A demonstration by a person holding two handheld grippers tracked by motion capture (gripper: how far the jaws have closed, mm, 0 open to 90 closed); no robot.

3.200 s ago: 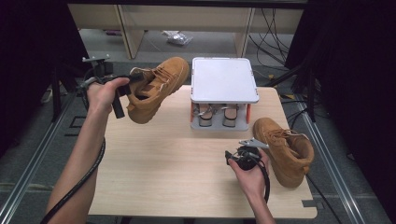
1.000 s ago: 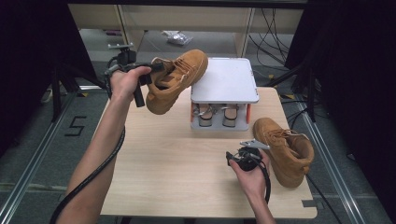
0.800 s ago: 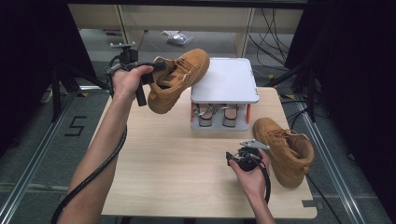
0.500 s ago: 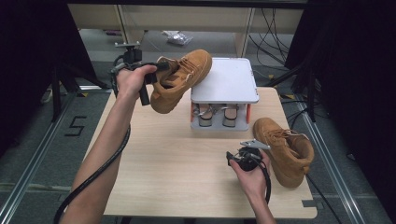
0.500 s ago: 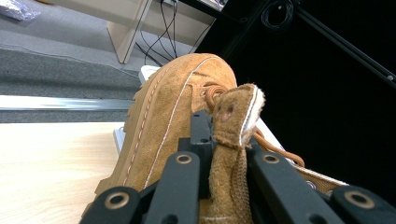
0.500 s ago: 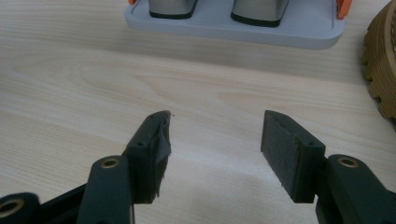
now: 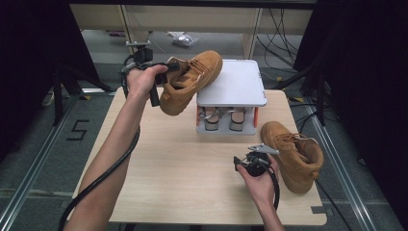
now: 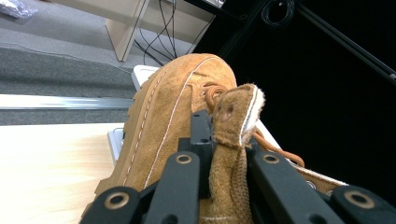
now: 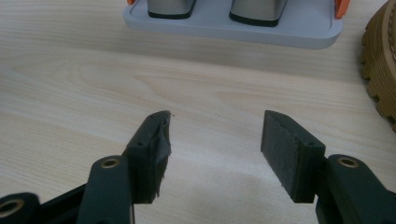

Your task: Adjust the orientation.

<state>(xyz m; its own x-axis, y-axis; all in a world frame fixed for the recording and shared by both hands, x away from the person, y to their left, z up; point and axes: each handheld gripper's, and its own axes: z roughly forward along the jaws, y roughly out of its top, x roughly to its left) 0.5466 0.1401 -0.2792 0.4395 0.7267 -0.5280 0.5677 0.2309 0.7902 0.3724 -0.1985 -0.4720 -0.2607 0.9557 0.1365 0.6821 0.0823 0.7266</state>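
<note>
A tan suede boot (image 7: 187, 82) hangs in the air at the left edge of the grey two-level rack (image 7: 238, 84), its toe over the rack's top plate. My left gripper (image 7: 166, 72) is shut on the boot's tongue (image 8: 233, 126) at the heel end. A second tan boot (image 7: 293, 154) lies on the table at the right. My right gripper (image 9: 215, 140) rests low over the wood with its jaws open and nothing between them. In the high view the right gripper (image 7: 254, 161) sits just left of that second boot.
Under the rack's top plate stand two grey shoes (image 7: 221, 118) on the lower shelf. The wooden table (image 7: 163, 178) has bare room in its middle and left. Black frames and cables surround the table; a metal rail (image 7: 337, 173) runs along its right side.
My left gripper has carried the boot up and to the right, from left of the rack to its top plate's edge. The right gripper and second boot have stayed put.
</note>
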